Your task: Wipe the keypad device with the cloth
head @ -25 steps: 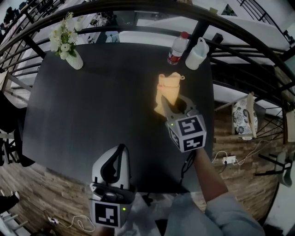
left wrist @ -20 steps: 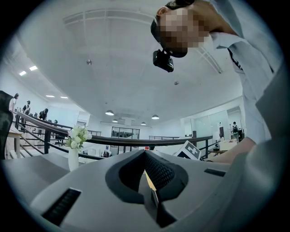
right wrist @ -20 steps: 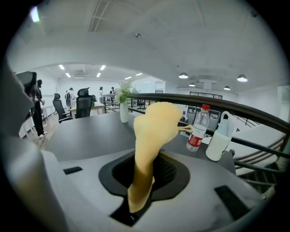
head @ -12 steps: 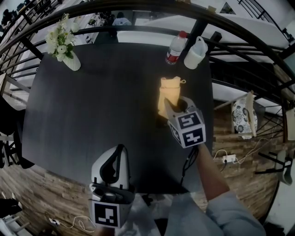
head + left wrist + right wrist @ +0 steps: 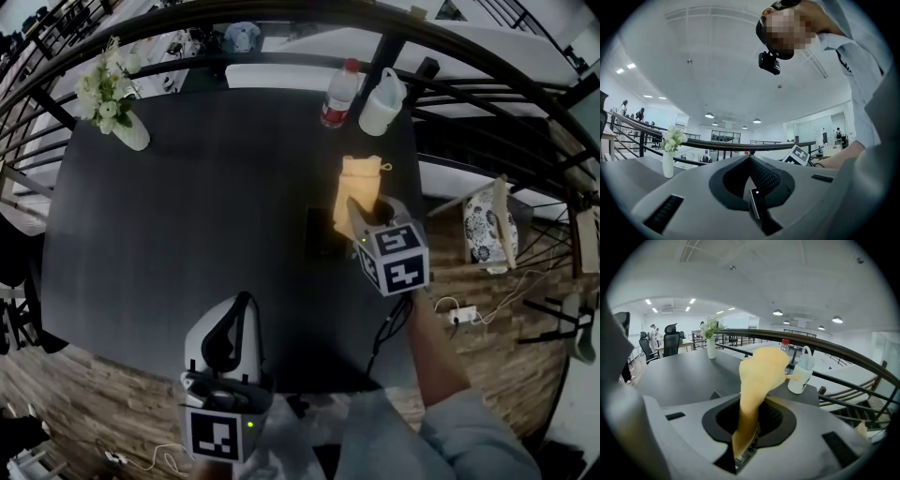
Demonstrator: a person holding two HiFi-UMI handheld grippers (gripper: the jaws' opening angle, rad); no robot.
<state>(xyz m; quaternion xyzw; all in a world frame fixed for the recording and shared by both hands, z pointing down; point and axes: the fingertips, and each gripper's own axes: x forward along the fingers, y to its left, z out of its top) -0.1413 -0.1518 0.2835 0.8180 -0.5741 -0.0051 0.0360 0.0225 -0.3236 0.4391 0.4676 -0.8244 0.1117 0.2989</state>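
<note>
Cloth (image 5: 361,180) is being pinched in the closed right tool (image 5: 367,216), just right of the dark keypad device (image 5: 322,232) lying on the table (image 5: 187,197). The left tool (image 5: 242,305) is pointing across the table's near edge, jaws together, gripping nothing.

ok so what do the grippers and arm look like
The left gripper and right gripper are pale grey shells with black ribbed pads, each carrying a cube of black-and-white square markers and a small green light. The right arm's sleeve is light blue-grey.
</note>
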